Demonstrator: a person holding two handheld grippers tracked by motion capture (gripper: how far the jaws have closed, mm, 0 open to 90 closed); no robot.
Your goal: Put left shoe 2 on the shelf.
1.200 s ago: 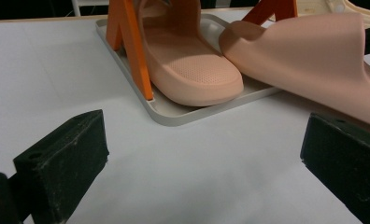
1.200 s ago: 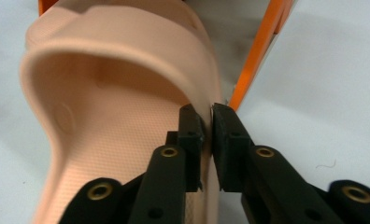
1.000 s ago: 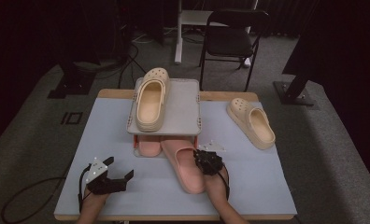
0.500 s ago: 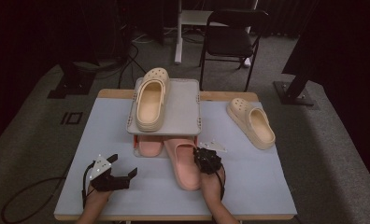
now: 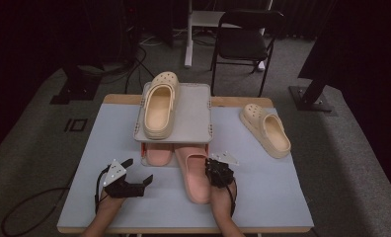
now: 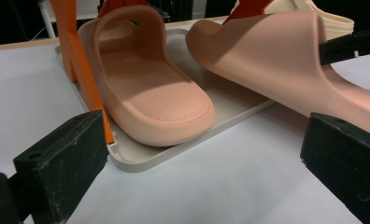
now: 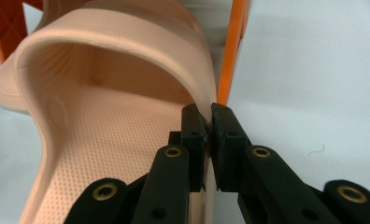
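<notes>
A pink slide [image 5: 195, 178] lies half out of the lower tray of a small shoe rack, heel toward the table's front. My right gripper [image 5: 218, 170] is shut on that slide [image 7: 103, 140], its pads [image 7: 208, 130] pinching the strap's right edge. A second pink slide [image 5: 159, 154] sits fully on the lower tray [image 6: 234, 105]. My left gripper [image 5: 139, 170] hovers open to the left of the rack, and its jaws [image 6: 202, 182] point at the second slide [image 6: 150, 88] with nothing between them.
The rack's grey top shelf [image 5: 193, 113] carries a cream clog [image 5: 159, 106] on its left half. Another cream clog [image 5: 266, 129] lies on the blue-grey table at right. Orange posts [image 6: 80, 60] hold the shelf up. A black chair [image 5: 243, 42] stands behind the table.
My left gripper has moved a little to the right and forward, toward the rack. The right gripper and the slide it holds have stayed in place.
</notes>
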